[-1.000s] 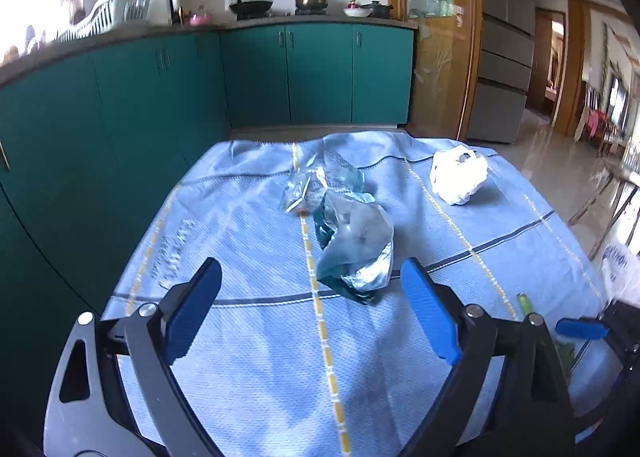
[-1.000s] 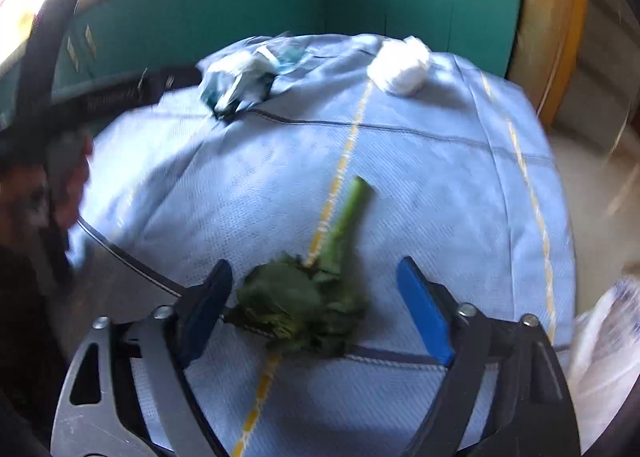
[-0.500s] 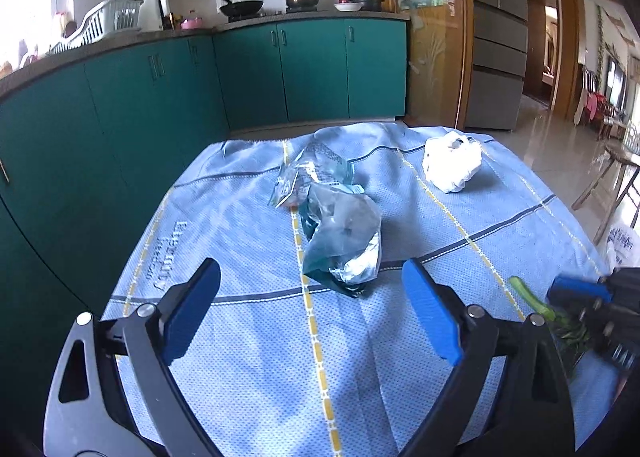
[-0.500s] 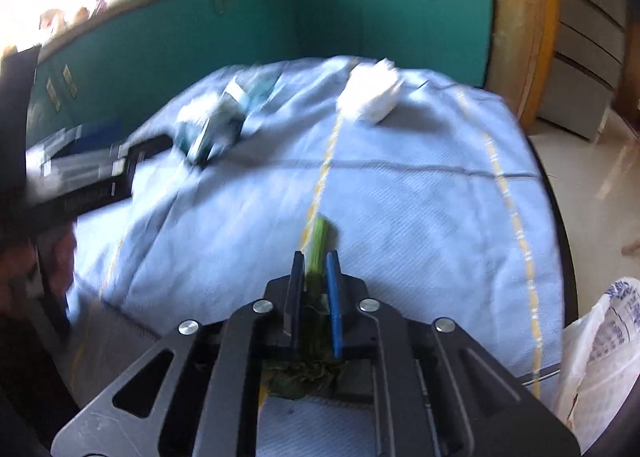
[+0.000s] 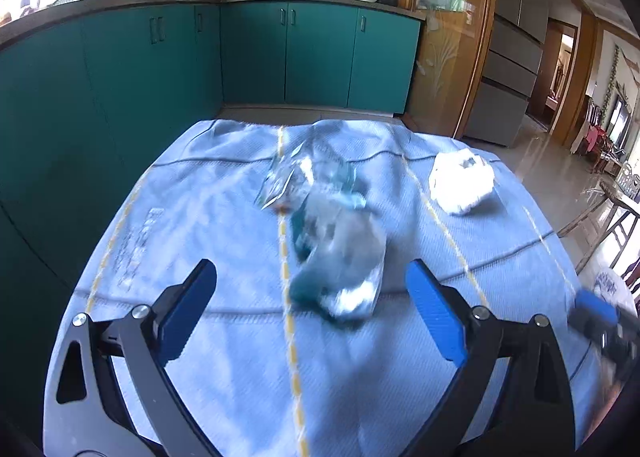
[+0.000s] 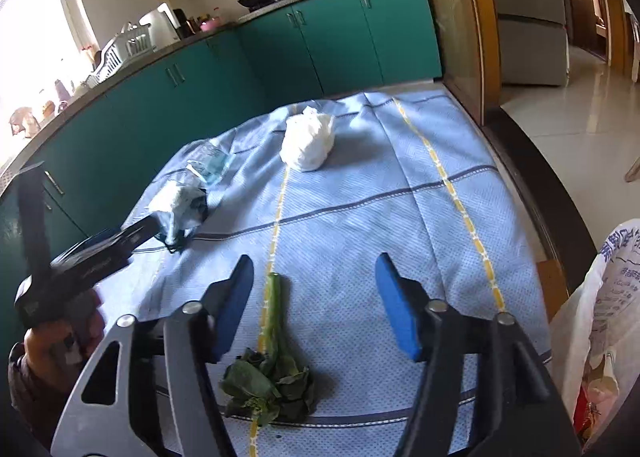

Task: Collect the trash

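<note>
Now the right claw (image 6: 314, 299), jaws just reopened, stands released over the leafy stalk (image 6: 272, 357), while the left claw (image 5: 312, 293) gapes before a blurred, seemingly foil wrapper (image 5: 340, 257).

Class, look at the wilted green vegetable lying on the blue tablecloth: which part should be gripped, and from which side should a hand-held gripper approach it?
Probably the stalk of the green vegetable: it looks straight, narrow and firm, while the leafy end is limp and crumpled. It lies flat on the tablecloth, so come from above with the fingers either side, across its length. The right hand-held gripper, just opened, has it between its jaws, unpressed.
</note>
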`<state>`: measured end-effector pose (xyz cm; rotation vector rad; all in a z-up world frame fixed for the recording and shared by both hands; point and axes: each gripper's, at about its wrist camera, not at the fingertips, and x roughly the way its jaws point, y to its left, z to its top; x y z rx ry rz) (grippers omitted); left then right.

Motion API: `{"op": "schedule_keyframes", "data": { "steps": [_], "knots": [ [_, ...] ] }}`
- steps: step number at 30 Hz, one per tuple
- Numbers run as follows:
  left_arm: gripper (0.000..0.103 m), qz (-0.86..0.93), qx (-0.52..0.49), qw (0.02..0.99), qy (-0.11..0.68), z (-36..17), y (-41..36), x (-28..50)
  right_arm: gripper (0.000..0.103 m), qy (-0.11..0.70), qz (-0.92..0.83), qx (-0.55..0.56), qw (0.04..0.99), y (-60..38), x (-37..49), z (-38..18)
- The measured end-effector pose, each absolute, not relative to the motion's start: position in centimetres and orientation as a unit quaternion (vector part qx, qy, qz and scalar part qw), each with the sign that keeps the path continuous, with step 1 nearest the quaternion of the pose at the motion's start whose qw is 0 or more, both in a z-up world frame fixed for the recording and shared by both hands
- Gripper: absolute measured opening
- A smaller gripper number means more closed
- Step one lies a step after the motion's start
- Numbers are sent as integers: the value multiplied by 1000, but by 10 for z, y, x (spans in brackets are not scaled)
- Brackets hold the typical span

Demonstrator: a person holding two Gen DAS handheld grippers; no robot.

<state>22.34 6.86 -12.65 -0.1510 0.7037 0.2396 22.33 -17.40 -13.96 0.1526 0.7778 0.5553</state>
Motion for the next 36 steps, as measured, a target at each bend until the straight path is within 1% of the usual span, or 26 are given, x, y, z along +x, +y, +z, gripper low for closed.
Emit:
{"op": "schedule_keyframes", "data": {
  "steps": [3,4,5,6,7,10,12,13,19,21,24,26,27,28,29,30,31,32,36],
  "knots": [
    [95,106,-73,925,357,-132,70,238,65,378,269,60,884,-170,221,-144],
    [93,104,-70,924,363,-134,70,242,65,380,271,56,883,-168,220,-145],
    [80,98,-68,923,367,-137,71,243,65,381,273,52,882,-167,218,-145],
    [68,88,-69,921,372,-140,72,245,65,381,276,48,881,-165,217,-146],
    [49,75,-73,918,382,-142,73,246,65,381,280,42,880,-164,215,-146],
    [49,68,-85,918,381,-143,75,241,65,380,300,19,875,-156,211,-147],
    [49,48,-96,918,381,-141,74,231,71,383,320,-1,867,-148,207,-148],
    [49,44,-94,919,379,-139,73,224,72,383,327,-11,864,-145,205,-148],
    [51,4,-30,932,362,-125,56,173,73,397,353,-112,840,-128,183,-161],
    [51,-11,-12,937,350,-125,53,158,73,398,357,-116,837,-130,180,-162],
    [53,-25,-2,936,352,-128,50,149,73,403,357,-110,836,-137,181,-163],
    [54,-33,3,934,356,-130,47,148,63,406,344,-112,839,-139,183,-165],
    [56,-35,7,934,356,-130,44,147,49,409,342,-110,839,-139,184,-166],
    [62,-38,10,934,355,-130,41,147,41,407,340,-108,841,-139,186,-166],
    [67,-41,11,934,354,-129,39,147,36,409,341,-102,840,-139,188,-167],
    [69,-45,10,935,352,-128,37,146,31,409,341,-98,841,-139,189,-166],
    [77,-47,10,936,350,-128,36,146,27,406,338,-95,844,-140,189,-166],
    [81,-48,11,937,347,-128,34,145,26,399,334,-89,849,-141,190,-163],
    [87,-39,20,937,348,-130,31,146,25,367,303,-37,879,-157,198,-151]
  ]
}}
